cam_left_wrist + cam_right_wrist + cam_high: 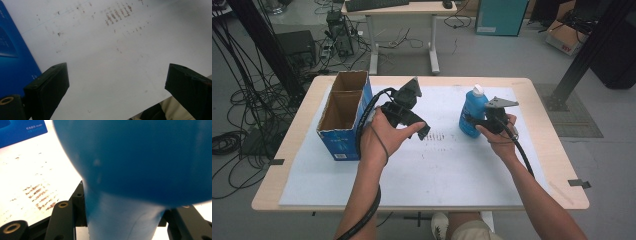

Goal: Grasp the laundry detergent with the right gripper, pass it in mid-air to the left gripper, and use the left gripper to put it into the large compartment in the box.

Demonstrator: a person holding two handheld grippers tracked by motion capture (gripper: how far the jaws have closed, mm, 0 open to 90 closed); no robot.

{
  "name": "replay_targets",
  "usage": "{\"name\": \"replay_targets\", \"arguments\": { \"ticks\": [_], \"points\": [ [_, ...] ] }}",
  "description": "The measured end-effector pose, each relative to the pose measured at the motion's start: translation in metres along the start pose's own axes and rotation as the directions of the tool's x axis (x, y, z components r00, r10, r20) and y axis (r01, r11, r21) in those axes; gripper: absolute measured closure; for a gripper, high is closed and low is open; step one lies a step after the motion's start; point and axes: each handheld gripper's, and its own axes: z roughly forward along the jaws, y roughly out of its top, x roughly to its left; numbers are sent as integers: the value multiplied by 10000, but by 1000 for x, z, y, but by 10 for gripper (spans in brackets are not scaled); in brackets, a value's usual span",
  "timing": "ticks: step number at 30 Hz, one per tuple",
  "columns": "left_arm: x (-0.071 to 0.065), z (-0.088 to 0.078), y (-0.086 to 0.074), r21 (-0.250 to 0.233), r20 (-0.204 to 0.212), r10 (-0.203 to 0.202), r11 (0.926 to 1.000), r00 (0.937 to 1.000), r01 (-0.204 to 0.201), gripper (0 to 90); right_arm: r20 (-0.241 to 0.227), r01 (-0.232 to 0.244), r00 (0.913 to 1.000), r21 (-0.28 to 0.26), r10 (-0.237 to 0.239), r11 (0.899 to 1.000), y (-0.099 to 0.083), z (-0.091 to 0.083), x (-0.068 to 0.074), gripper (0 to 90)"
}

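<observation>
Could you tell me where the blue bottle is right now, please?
In the high view, the blue bottle stands upright on the right half of the white mat, clamped in the right claw, across from the cardboard box.

Both grippers are black: the left gripper [424, 131] has thick, blocky jaws with brass-coloured screw holes near the base, and the right gripper [471, 120] carries a grey three-cornered plate on top. A thick black cable trails from each one. The person's forearms are bare, the trousers are beige, and one shoe is white.
</observation>
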Motion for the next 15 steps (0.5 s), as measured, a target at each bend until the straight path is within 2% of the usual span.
{"name": "replay_targets", "arguments": {
  "ticks": [7,12,15],
  "points": [
    [1,1,0,-5,42,-22,10000,10000,22,55,76,243,9997,-145,-242,9996,0,1,0,460],
    [0,0,0,-16,29,27,10000,10000,-27,55,105,6,9999,-60,-6,10000,0,0,2,459],
    [-1,-1,0,-45,58,63,10000,10000,-63,54,134,77,9999,-115,-76,9999,0,0,1,458]
  ]
}}
